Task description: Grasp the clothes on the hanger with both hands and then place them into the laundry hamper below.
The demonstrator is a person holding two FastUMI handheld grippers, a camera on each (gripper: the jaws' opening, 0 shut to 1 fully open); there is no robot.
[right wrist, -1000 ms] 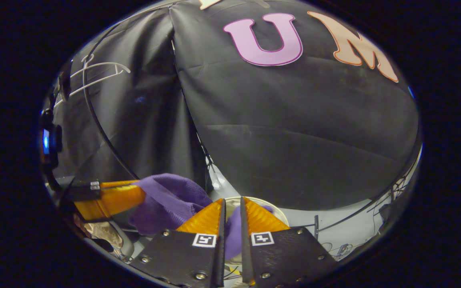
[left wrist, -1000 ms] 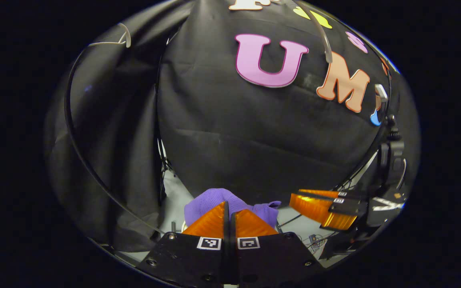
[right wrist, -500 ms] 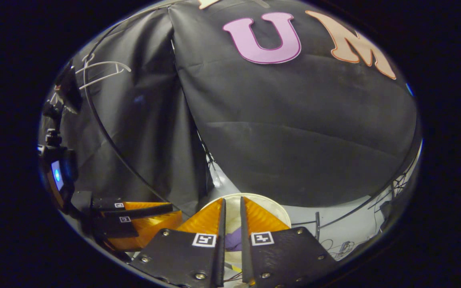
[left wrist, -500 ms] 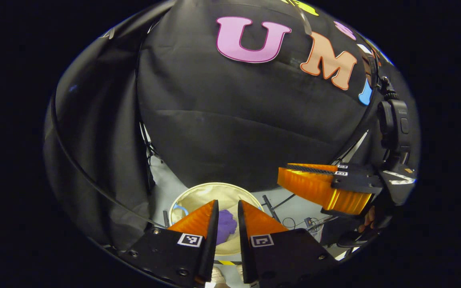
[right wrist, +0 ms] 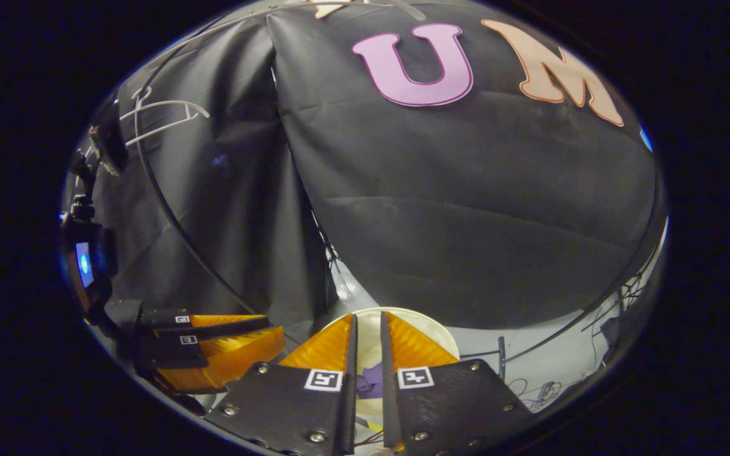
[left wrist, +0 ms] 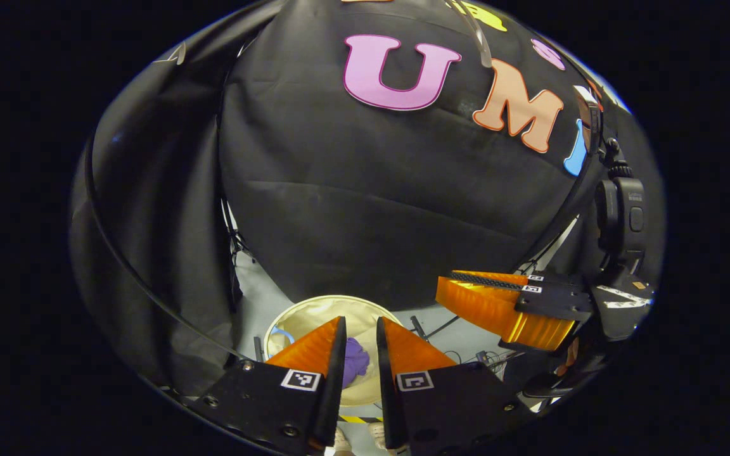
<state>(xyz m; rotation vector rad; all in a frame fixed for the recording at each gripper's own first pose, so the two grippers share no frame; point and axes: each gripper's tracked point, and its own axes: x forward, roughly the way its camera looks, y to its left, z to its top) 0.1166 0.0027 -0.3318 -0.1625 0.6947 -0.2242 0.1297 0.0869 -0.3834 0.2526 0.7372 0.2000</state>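
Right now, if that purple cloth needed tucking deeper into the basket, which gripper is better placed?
Probably the left gripper: between its open fingers the purple cloth in the hamper shows larger.

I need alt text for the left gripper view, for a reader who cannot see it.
A purple garment lies in the round beige laundry hamper below the open left gripper. The right gripper hovers to the right, in front of the black cloth wall.
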